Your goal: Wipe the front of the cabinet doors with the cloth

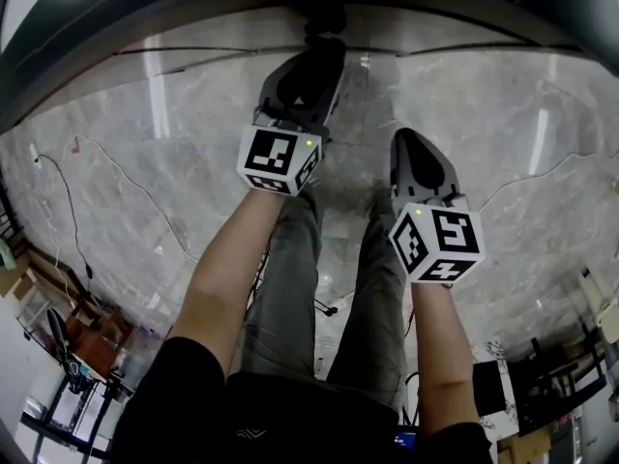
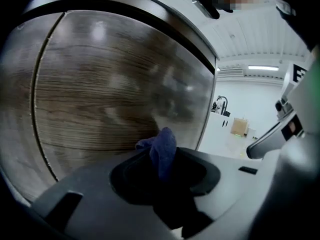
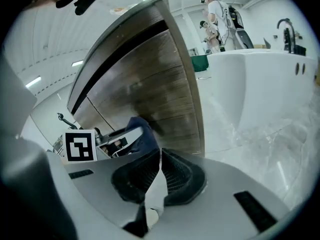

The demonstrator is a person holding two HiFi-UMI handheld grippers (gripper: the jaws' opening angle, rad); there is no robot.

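From the head view, the person is holding both tools out over a grey marble floor (image 1: 135, 162). The left gripper (image 1: 319, 42) is reaching furthest forward and the right gripper (image 1: 410, 148) is hanging just beside it, nearer the person's legs.

In the left gripper view, the jaws are clamping a blue cloth (image 2: 164, 145). A bunch of it is sticking up out of them, right in front of the brown wooden cabinet door (image 2: 110, 89). The door is shut, so its contents are not showing.

In the right gripper view, the jaws are sitting together with nothing between them. Beyond them the cloth is resting against the door. A white counter (image 3: 260, 84) is standing to the right, and two people (image 3: 216, 15) are standing far behind.
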